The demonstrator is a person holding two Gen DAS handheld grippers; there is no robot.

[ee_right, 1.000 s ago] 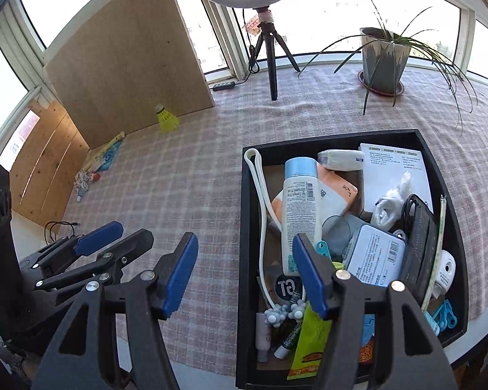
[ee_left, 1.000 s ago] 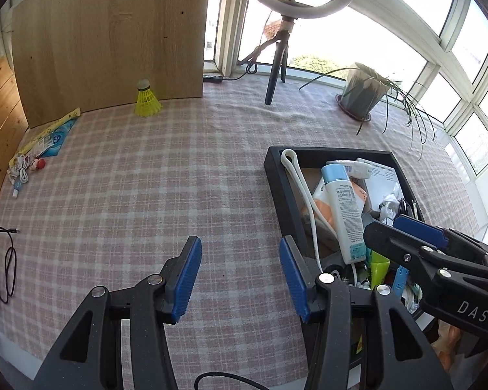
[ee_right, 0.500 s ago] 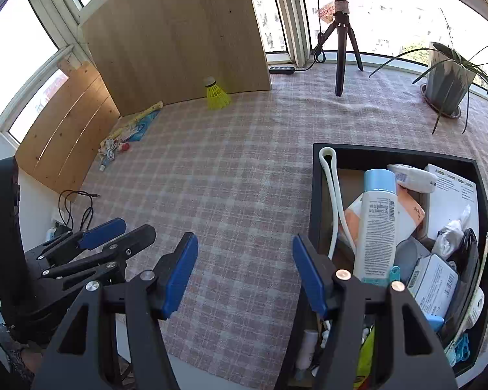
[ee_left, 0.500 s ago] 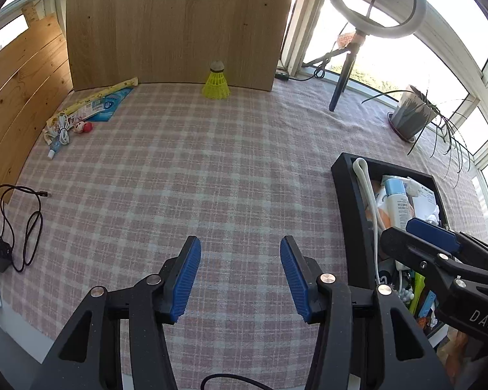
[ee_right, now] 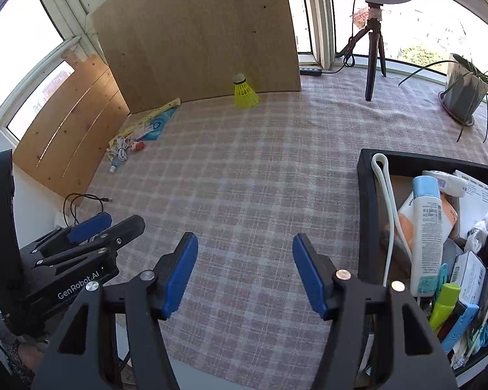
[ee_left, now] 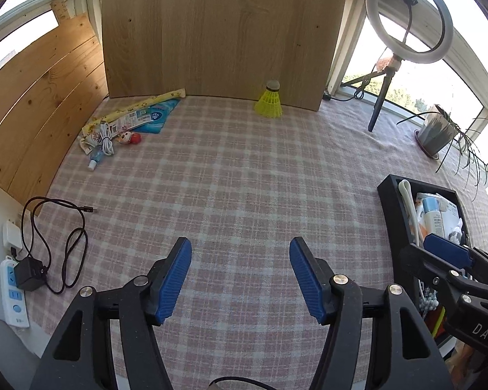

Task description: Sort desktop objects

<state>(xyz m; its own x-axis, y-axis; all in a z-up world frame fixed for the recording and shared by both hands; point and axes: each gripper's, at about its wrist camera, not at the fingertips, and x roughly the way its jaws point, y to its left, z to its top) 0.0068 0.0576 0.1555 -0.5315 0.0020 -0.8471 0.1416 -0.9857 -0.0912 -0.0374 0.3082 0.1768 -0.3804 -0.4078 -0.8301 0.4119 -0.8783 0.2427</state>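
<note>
My left gripper point(ee_left: 240, 276) hangs over the bare checked cloth near the table's front edge, its jaws opening with nothing between them. My right gripper point(ee_right: 244, 273) stands open and empty beside it, just left of the black tray point(ee_right: 362, 214). The tray holds a white-and-blue bottle point(ee_right: 426, 237), a white cable loop point(ee_right: 385, 195) and several small items. A yellow shuttlecock point(ee_left: 269, 103) stands at the foot of the wooden board. At the far left lie packets and small items point(ee_left: 127, 123): a yellow strip, a blue packet, a coiled white cable, a small red toy.
A ring light on a tripod point(ee_left: 379, 97) and a potted plant point(ee_left: 436, 133) stand at the back right. A black charger with its cable point(ee_left: 32, 273) and a white power strip point(ee_left: 13, 289) lie at the left edge. Wooden boards point(ee_left: 218, 32) wall the back and left.
Both grippers have swept left, away from the tray, which has slid toward the right edge of each view. The left gripper's jaws stand wider than before.
</note>
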